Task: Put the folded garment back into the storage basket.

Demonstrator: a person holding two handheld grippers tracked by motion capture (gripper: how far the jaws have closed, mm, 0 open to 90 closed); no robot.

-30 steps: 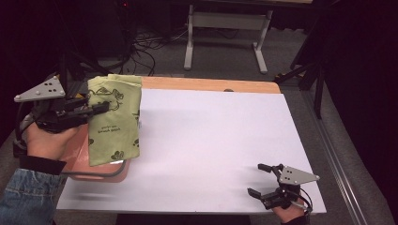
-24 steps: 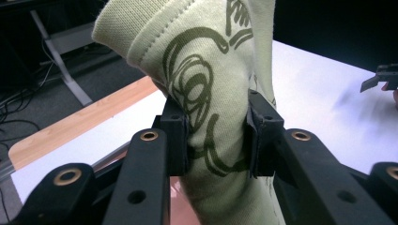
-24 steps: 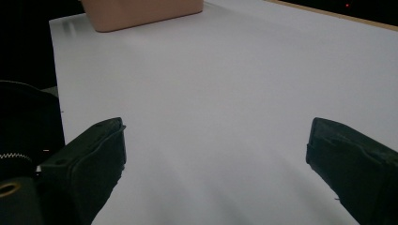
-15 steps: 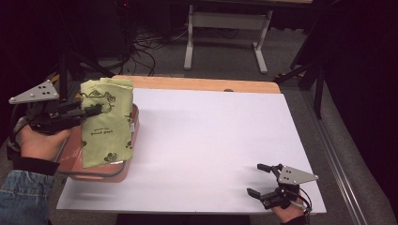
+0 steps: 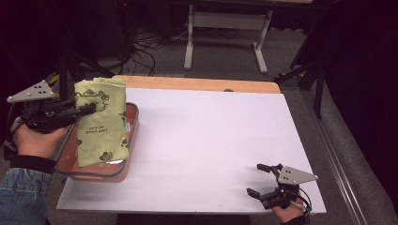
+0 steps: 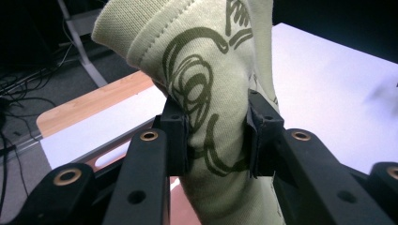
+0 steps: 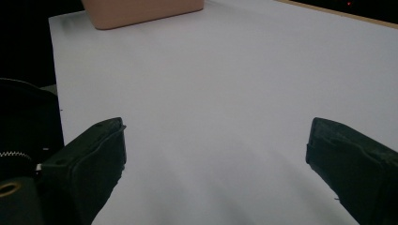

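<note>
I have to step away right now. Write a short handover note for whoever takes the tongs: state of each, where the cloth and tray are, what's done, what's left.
Left tongs: shut on the folded green printed cloth, pinching it near its upper edge.
Right tongs: open, holding nothing, resting at the near right corner of the white table.
Cloth: hanging from the left tongs over the pink tray at the table's left edge; its lower end seems to reach into the tray.
Done: cloth gripped and positioned over the tray.
Left: probably lower it fully into the tray and release.
</note>
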